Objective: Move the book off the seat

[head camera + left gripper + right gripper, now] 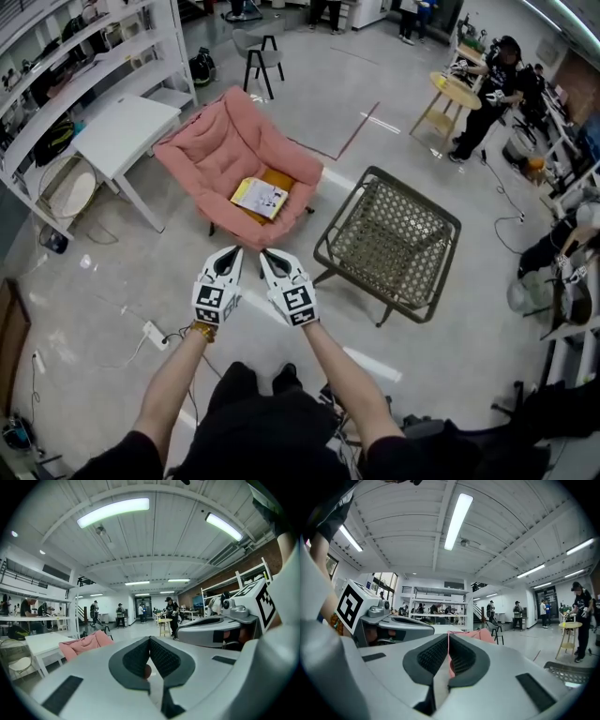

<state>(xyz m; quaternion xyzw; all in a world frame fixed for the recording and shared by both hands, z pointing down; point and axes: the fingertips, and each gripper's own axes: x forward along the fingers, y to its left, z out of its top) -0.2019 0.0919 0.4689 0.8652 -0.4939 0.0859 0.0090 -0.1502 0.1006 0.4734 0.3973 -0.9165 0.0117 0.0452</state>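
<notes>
1. The fingers of both grippers are pressed together with nothing between them; my left gripper [149,640] shows its dark pads meeting at the tip, and my right gripper [448,638] shows the same; I take it they are shut only because nothing is within reach.
2. I hold the two side by side in front of me, tips aimed at the pink armchair [217,142]; they hang over bare floor, well apart from it.
3. The book [260,197] lies flat on that chair's seat, cover up, resting on an orange cushion [281,178] near the front edge; neither gripper touches it, so I judge the task not yet begun.
4. To my eye the next move calls for stepping closer and parting one pair of fingers; the book lies on soft padding, so a lower finger could likely press in under the near edge; a thin, floppy book might sag or slip if pinched by a corner alone.
5. A woven chair [392,234] stands to the right and a white table [127,131] to the left; either looks a fair place to set it down.
</notes>
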